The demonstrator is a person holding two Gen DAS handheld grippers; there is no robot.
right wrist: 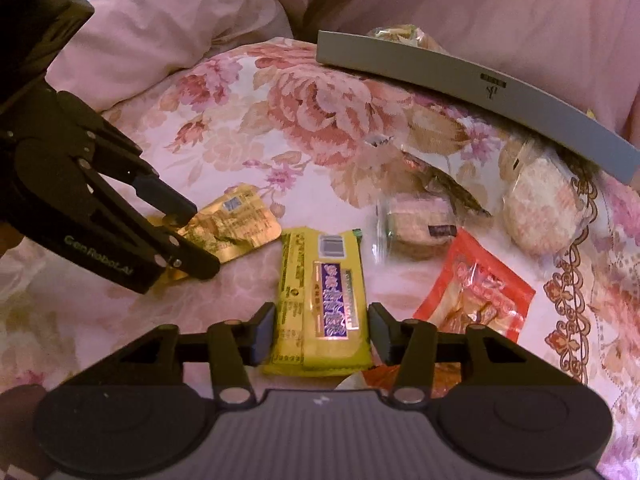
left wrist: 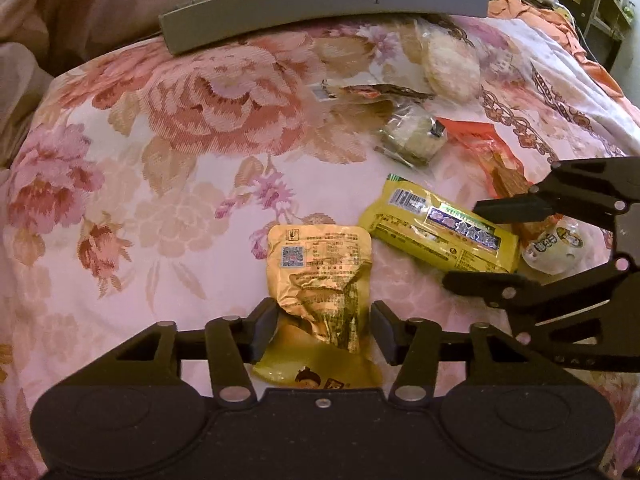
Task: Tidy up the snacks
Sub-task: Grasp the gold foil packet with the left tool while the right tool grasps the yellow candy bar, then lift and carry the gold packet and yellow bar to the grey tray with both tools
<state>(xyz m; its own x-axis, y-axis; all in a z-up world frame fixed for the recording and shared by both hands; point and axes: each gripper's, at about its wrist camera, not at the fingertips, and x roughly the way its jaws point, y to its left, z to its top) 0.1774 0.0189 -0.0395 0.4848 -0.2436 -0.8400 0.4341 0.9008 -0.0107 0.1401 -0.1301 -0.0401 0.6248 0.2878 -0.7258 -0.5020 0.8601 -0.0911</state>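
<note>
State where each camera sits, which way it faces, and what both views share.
Left wrist: sits on the left gripper, looking forward along its open fingers at a crumpled gold foil pouch; the right gripper shows at right.
Right wrist: sits on the right gripper, its open fingers flanking a yellow snack bar with a purple label; the left gripper enters from the left.
Shared: pouch, bar, long grey curved tray edge, floral bedspread.

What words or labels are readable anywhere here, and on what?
"GenRoboLAI", roughly as it reads, on the side of the left tongs.
Yellow packet: barcode and purple label, print too blurred.
Gold pouch: QR code, small print unreadable.
Grey tray: small logo, unreadable.
Red packet: unreadable.
</note>
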